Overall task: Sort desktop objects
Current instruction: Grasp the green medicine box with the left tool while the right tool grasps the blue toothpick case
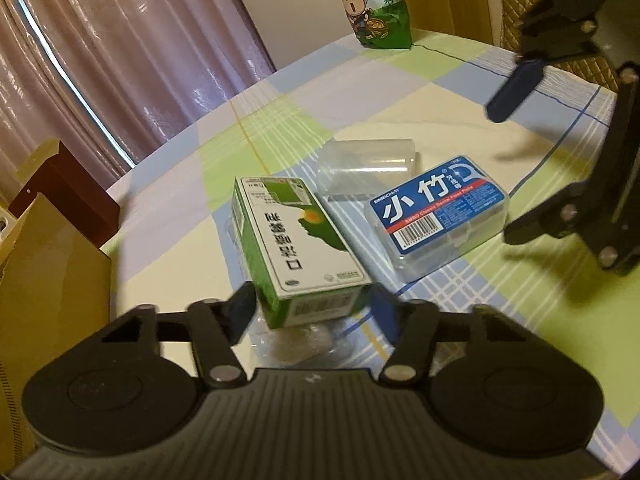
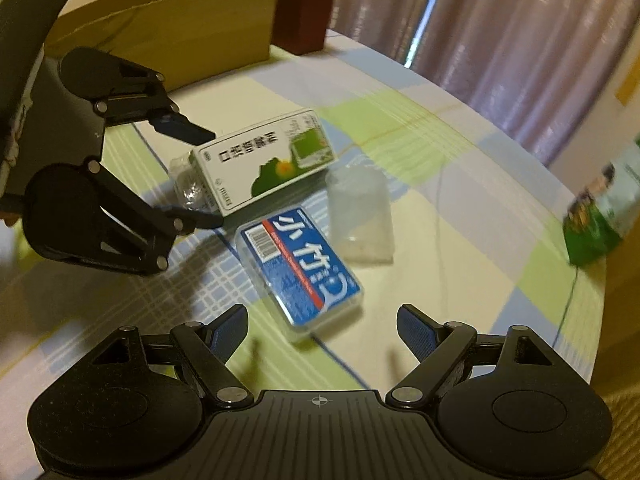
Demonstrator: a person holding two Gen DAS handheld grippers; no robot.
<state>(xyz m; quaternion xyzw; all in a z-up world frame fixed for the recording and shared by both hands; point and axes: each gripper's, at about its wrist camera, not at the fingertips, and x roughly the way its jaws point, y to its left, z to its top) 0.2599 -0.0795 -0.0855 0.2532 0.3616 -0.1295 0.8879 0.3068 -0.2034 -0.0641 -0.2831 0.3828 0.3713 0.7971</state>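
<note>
On the checked tablecloth (image 1: 460, 92), near the round table's middle: 3 small items are sitting close together, with both grippers hanging around them.

Left gripper (image 1: 310, 304): its 2 fingers are flanking the near end of the green-and-white box (image 1: 298, 246). From the right wrist view the fingers are sitting just off the box's short end, so whether they are pressing it or only bracketing it cannot be told.

Green-and-white box: it is lying flat with its printed face up, its near end resting over a crumpled clear wrapper (image 1: 296, 342).

Right gripper (image 2: 322, 330): its blue-padded fingers are spread wide and holding nothing, hovering just above and short of the blue floss pick case (image 2: 300, 268).

Blue floss pick case: it is lying label up on the cloth, just beside the box and apart from it by a narrow strip of cloth.

Clear plastic container (image 1: 366, 166): it is lying on its side behind the case and the box, near both; contact cannot be judged.

Snack bag (image 1: 374, 4): it is standing upright at the far edge of the table, well apart from the 3 items.

Cardboard box (image 2: 176, 28): it is standing open-topped at the table's edge beside a dark red box (image 2: 300, 12).

Background: pinkish curtains (image 1: 132, 40) are hanging behind the table.
</note>
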